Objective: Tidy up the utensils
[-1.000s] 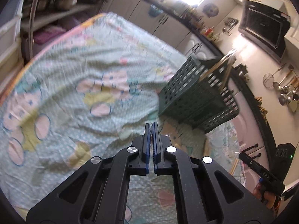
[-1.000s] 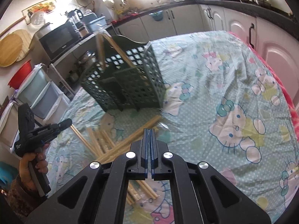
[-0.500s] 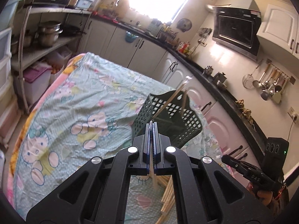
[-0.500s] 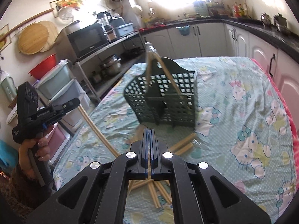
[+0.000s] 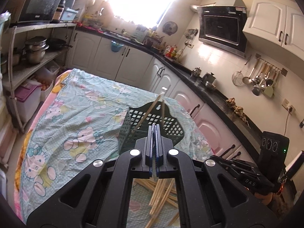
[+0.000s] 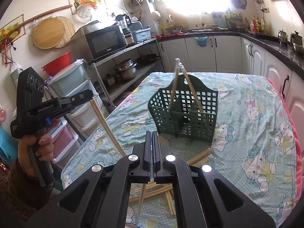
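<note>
A dark green perforated utensil basket stands on the table with two wooden chopsticks leaning in it. Several more chopsticks lie scattered on the cloth in front of the basket. My left gripper is shut on one chopstick, which hangs down from it in the right wrist view. My right gripper is shut on another chopstick, which hangs below its fingers. Both grippers are raised above the pile.
The table wears a light blue cartoon-cat cloth. A metal shelf with pots and plastic drawers stands on one side. White cabinets with a black counter run along the other.
Both grippers have lifted up and back from the table, each carrying a chopstick. The basket now looks farther away and lower in both views.
</note>
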The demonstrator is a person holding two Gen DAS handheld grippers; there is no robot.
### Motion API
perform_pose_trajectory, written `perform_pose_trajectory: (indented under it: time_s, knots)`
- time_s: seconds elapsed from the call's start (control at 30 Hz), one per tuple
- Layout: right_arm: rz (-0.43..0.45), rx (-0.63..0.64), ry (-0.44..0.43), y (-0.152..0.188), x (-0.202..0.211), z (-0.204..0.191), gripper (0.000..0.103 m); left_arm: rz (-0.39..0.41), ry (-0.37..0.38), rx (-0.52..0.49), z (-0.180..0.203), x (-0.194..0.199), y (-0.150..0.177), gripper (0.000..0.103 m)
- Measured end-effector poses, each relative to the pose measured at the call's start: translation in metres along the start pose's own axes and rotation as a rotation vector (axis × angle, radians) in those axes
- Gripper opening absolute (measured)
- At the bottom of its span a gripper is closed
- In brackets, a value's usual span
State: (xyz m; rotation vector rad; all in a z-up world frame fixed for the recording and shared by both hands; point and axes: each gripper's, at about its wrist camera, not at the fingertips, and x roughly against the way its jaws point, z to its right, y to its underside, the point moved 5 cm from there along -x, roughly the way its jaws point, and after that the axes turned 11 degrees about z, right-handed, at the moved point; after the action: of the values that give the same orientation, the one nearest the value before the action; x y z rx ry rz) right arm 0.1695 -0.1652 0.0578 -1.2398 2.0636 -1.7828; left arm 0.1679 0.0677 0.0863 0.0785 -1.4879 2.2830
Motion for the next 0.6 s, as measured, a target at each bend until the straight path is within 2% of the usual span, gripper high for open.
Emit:
perform_pose_trajectory:
  time_s: [0.3,0.6]
  knots:
    - [0.062,0.026,-0.012,-0.025,0.013,-0.010,0.002,0.025,0.056,-0.041,0.027,-0.001,-0.017,0.000]
    - [0.165,0.056,0.005,-0.070,0.024,-0.011,0.002,0.036,0.099,-0.076,0.053,-0.017,-0.034,0.000]
